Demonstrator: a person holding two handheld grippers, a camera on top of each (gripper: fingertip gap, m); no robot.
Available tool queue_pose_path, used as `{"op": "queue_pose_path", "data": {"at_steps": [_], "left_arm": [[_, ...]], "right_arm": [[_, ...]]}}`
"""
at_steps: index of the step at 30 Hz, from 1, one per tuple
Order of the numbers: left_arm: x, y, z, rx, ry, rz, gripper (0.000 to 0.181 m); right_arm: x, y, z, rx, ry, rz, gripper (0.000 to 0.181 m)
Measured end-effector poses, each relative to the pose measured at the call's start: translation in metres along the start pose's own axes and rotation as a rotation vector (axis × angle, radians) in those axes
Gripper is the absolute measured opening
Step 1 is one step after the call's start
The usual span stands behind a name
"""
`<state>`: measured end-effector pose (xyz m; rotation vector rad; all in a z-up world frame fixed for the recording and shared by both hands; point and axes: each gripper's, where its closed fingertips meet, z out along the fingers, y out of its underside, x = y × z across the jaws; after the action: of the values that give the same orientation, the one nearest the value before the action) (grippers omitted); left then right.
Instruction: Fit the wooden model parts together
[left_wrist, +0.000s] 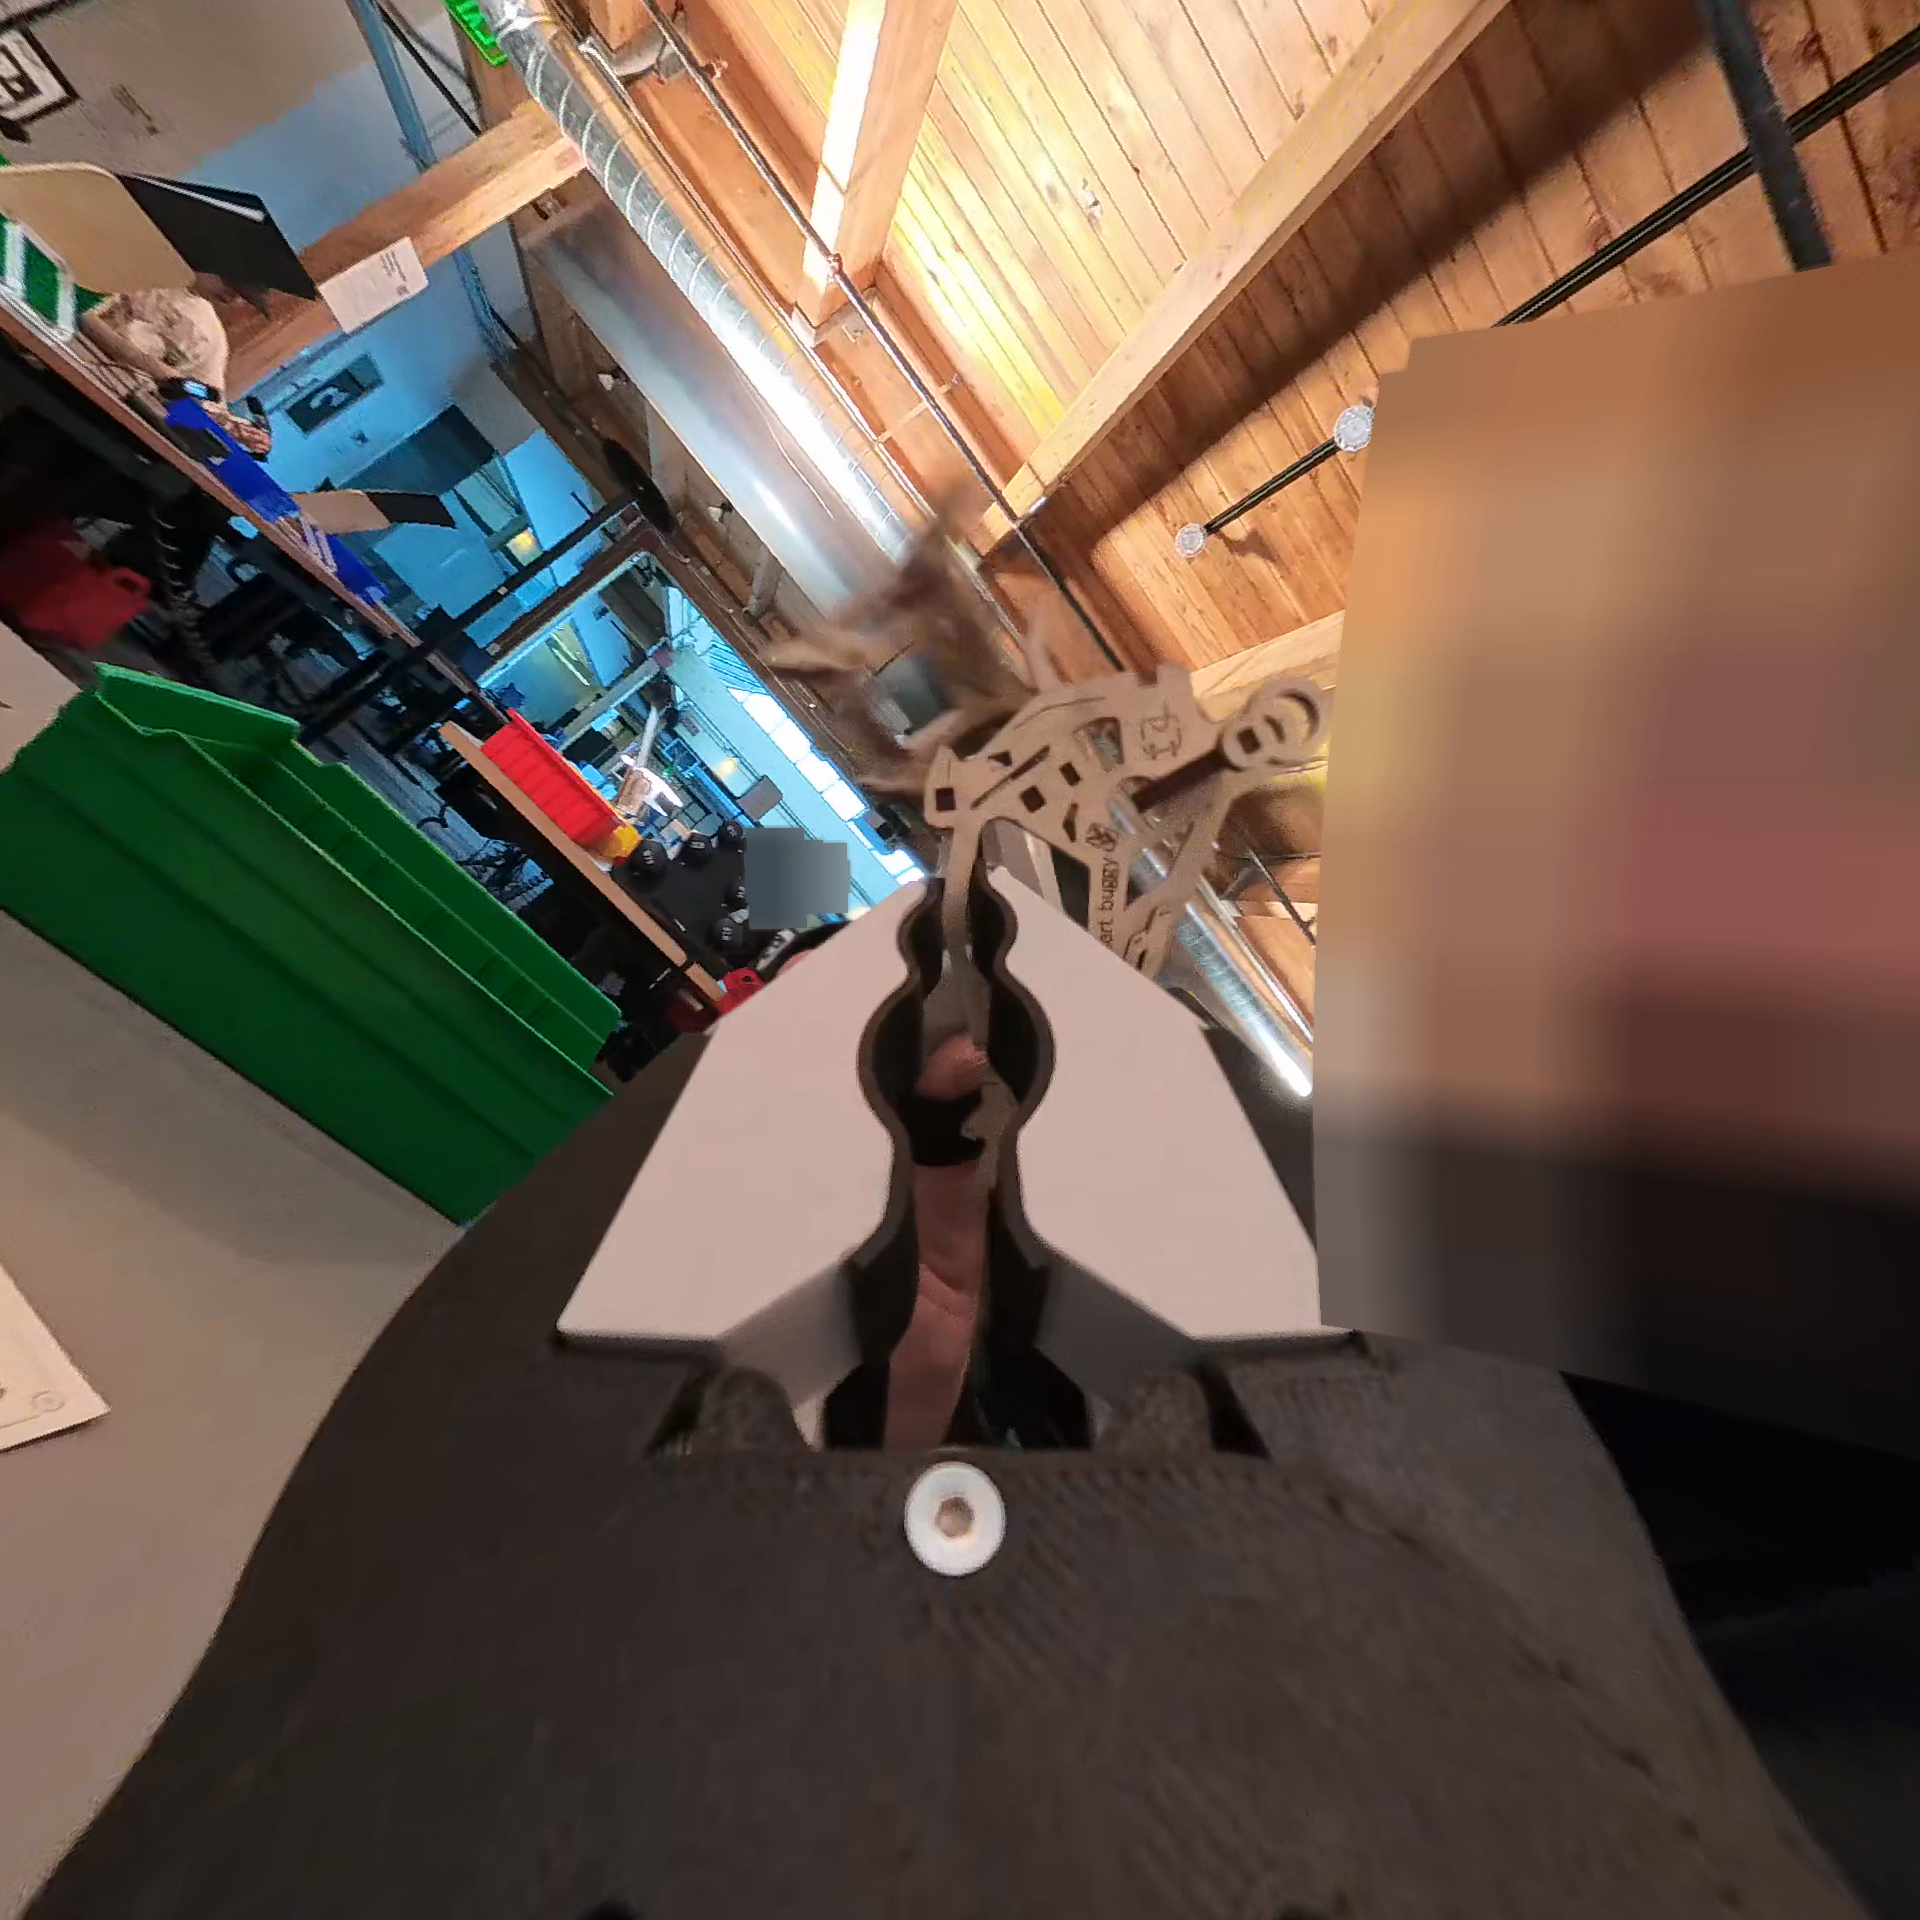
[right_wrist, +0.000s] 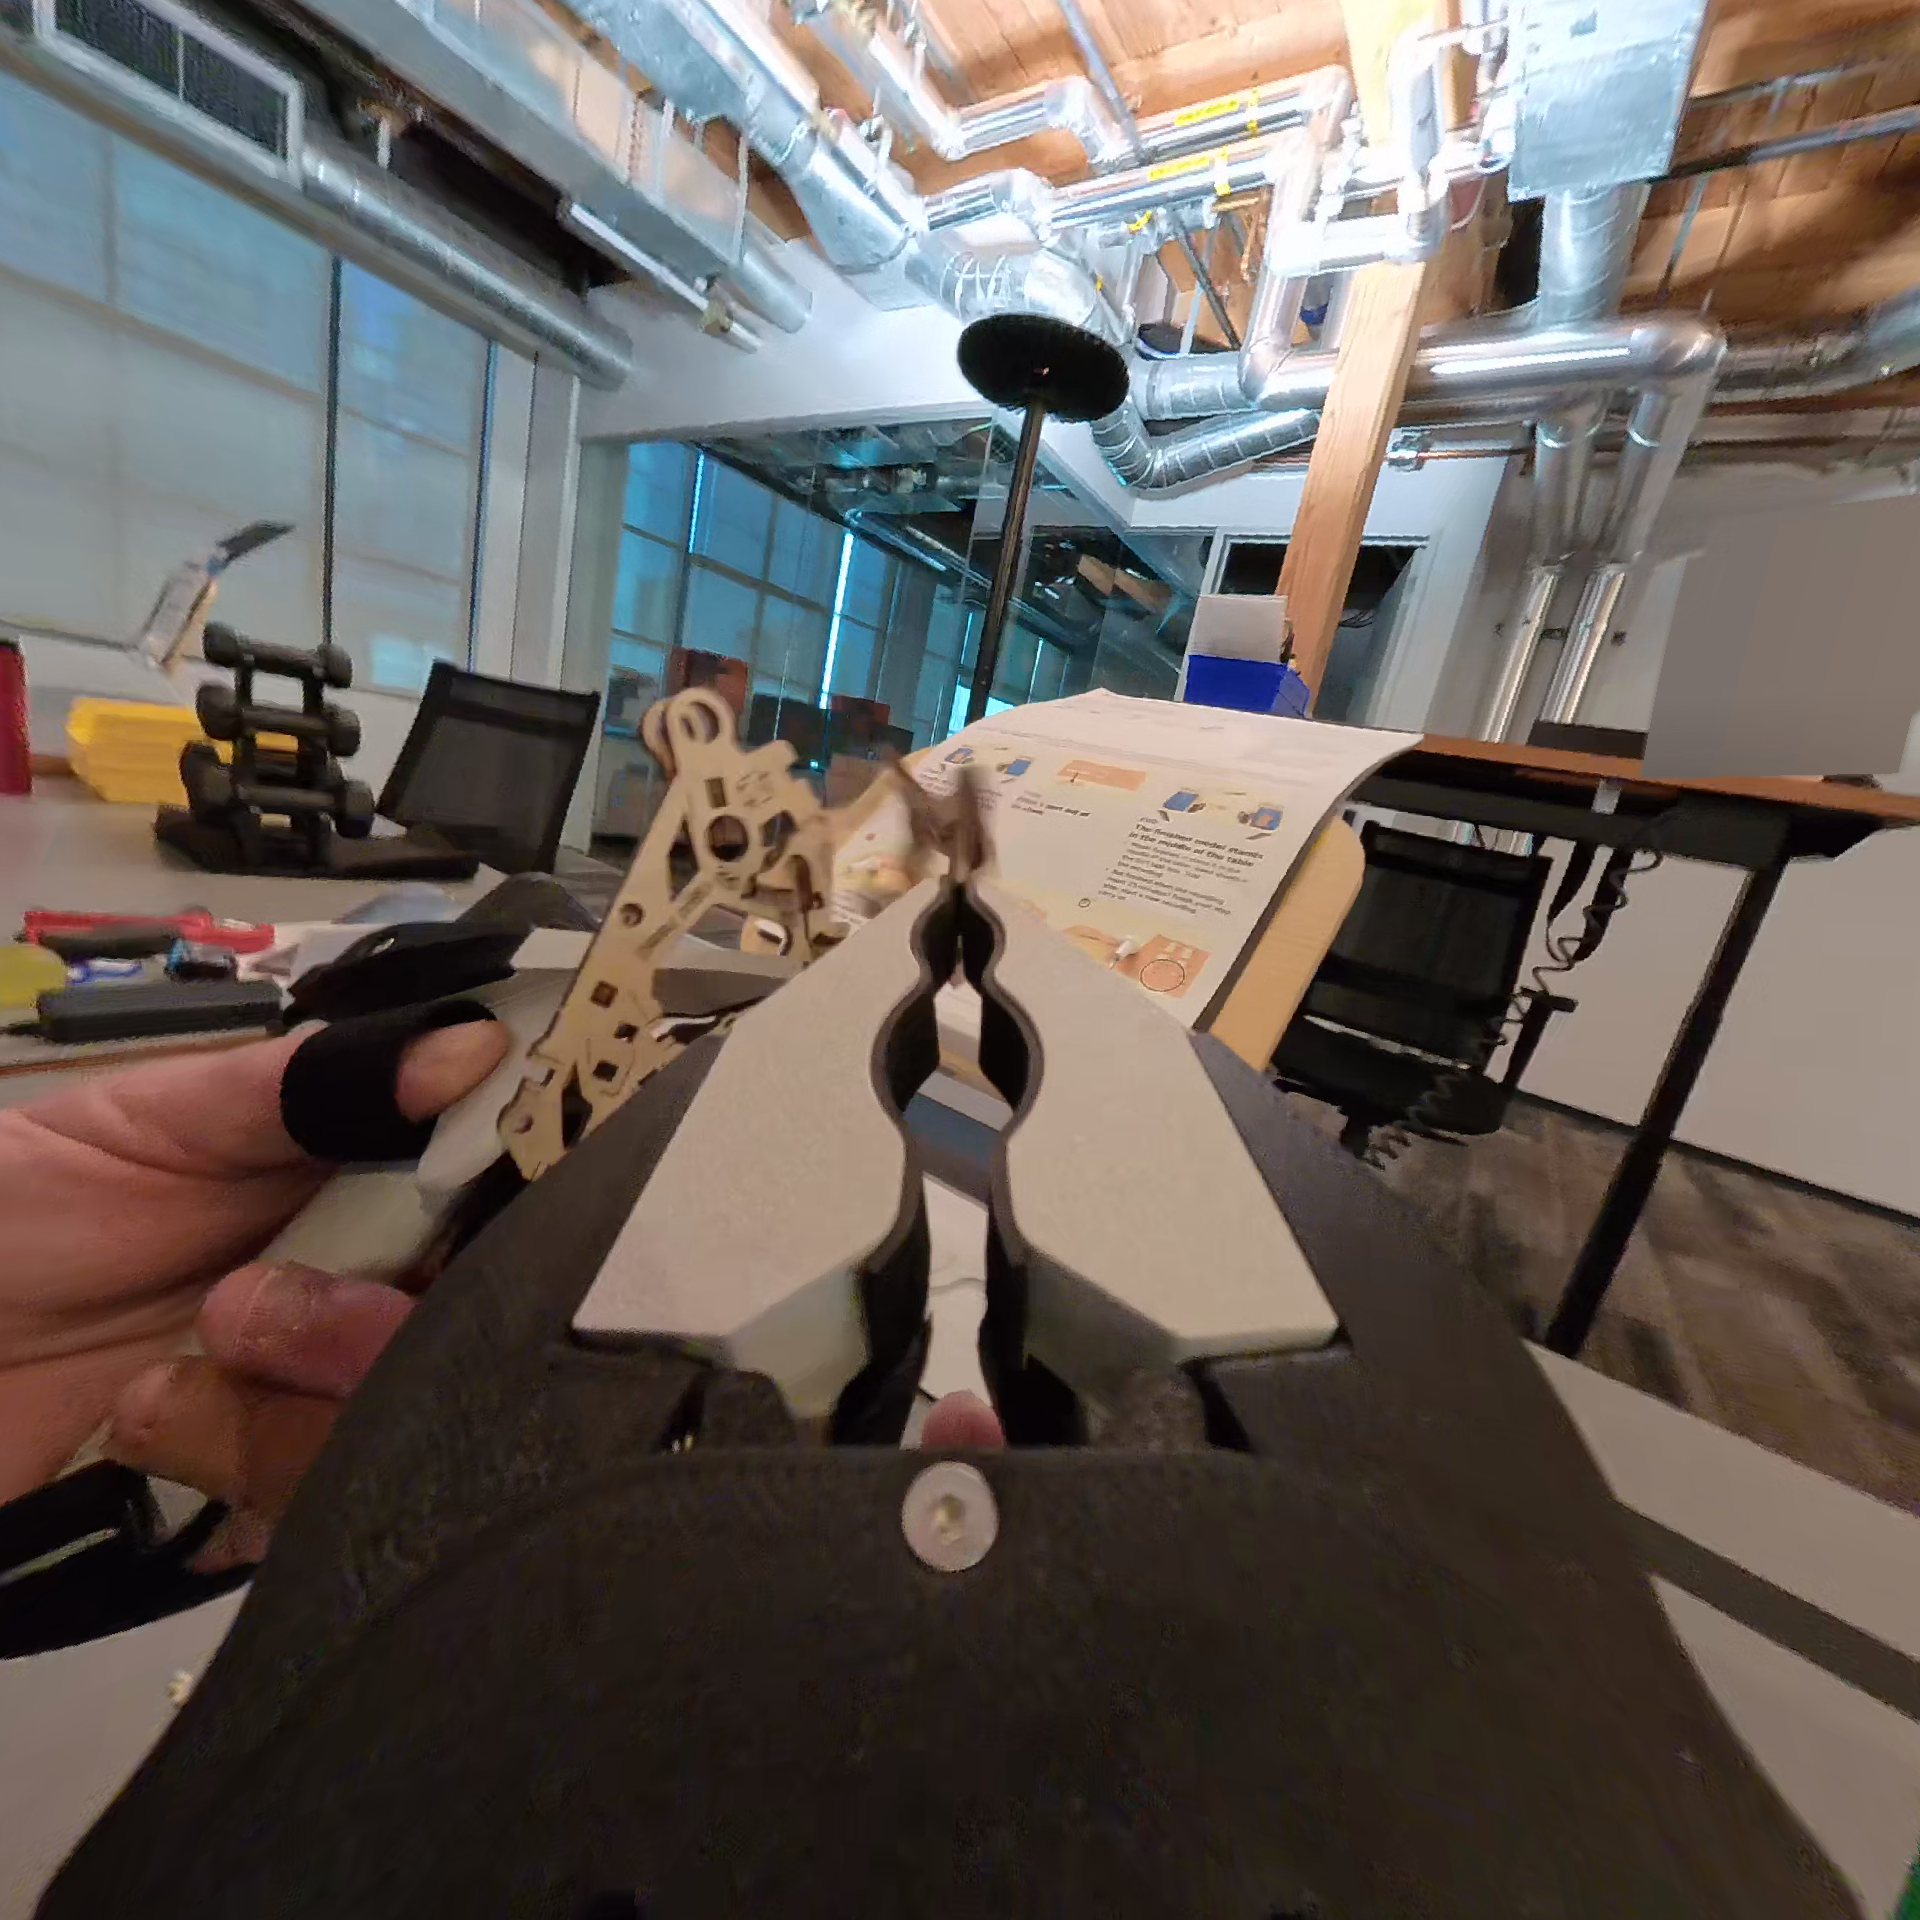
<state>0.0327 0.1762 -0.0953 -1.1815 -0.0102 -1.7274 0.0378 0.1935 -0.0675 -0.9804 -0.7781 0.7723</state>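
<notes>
My left gripper (left_wrist: 961, 894) is shut on the wooden model frame (left_wrist: 1101, 769), a flat laser-cut plywood piece with square holes and a ring end, held up in the air toward the ceiling. The same frame shows in the right wrist view (right_wrist: 717, 862), with the left gripper and a hand (right_wrist: 208, 1174) under it. My right gripper (right_wrist: 956, 894) is shut on a small wooden part (right_wrist: 961, 821), blurred, just to the right of the frame. That small part also shows blurred in the left wrist view (left_wrist: 894, 623), up and left of the frame.
A green bin (left_wrist: 260, 935) stands on the grey table (left_wrist: 156, 1351) at the left. A paper instruction sheet (right_wrist: 1143, 821) stands propped behind the parts. Desks, black chairs (right_wrist: 1423, 966), a dumbbell rack (right_wrist: 270, 748) and a black floor lamp (right_wrist: 1013, 520) fill the room beyond. Left and right tips are no more than a few centimetres apart.
</notes>
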Motion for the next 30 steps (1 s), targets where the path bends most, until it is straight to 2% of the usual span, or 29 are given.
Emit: {"op": "queue_pose_path", "data": {"at_steps": [3,5,12,14,17,19,22,24,28,30], "left_arm": [[0.002,0.002,0.002,-0.005,0.030,-0.023,0.002],[-0.003,0.005,-0.001,-0.024,0.011,-0.018,0.002],[-0.010,-0.007,-0.049,-0.029,-0.026,-0.009,0.002],[-0.014,-0.010,-0.066,-0.024,-0.042,-0.011,0.002],[-0.023,-0.015,-0.091,-0.006,-0.081,-0.017,0.002],[-0.030,-0.021,-0.106,0.014,-0.112,-0.012,0.002],[-0.035,-0.027,-0.123,0.038,-0.132,-0.017,0.002],[-0.039,-0.030,-0.132,0.041,-0.147,-0.015,0.002],[-0.042,-0.032,-0.141,0.044,-0.139,-0.027,0.002],[-0.045,-0.035,-0.144,0.056,-0.135,-0.041,0.002]], "right_arm": [[-0.006,0.001,0.002,-0.009,-0.002,-0.045,0.000],[-0.003,0.002,0.000,-0.005,-0.013,-0.003,0.000],[0.045,0.033,-0.032,-0.179,-0.026,0.109,0.000],[0.043,0.059,-0.035,-0.307,-0.106,0.188,0.004],[0.017,0.113,-0.029,-0.529,-0.230,0.241,0.018],[-0.008,0.141,-0.019,-0.631,-0.316,0.232,0.032],[-0.037,0.181,-0.004,-0.781,-0.432,0.138,0.035],[-0.039,0.206,0.008,-0.857,-0.457,0.081,0.034],[-0.043,0.251,0.025,-1.016,-0.558,0.152,0.042],[-0.044,0.269,0.028,-1.077,-0.583,0.148,0.037]]}}
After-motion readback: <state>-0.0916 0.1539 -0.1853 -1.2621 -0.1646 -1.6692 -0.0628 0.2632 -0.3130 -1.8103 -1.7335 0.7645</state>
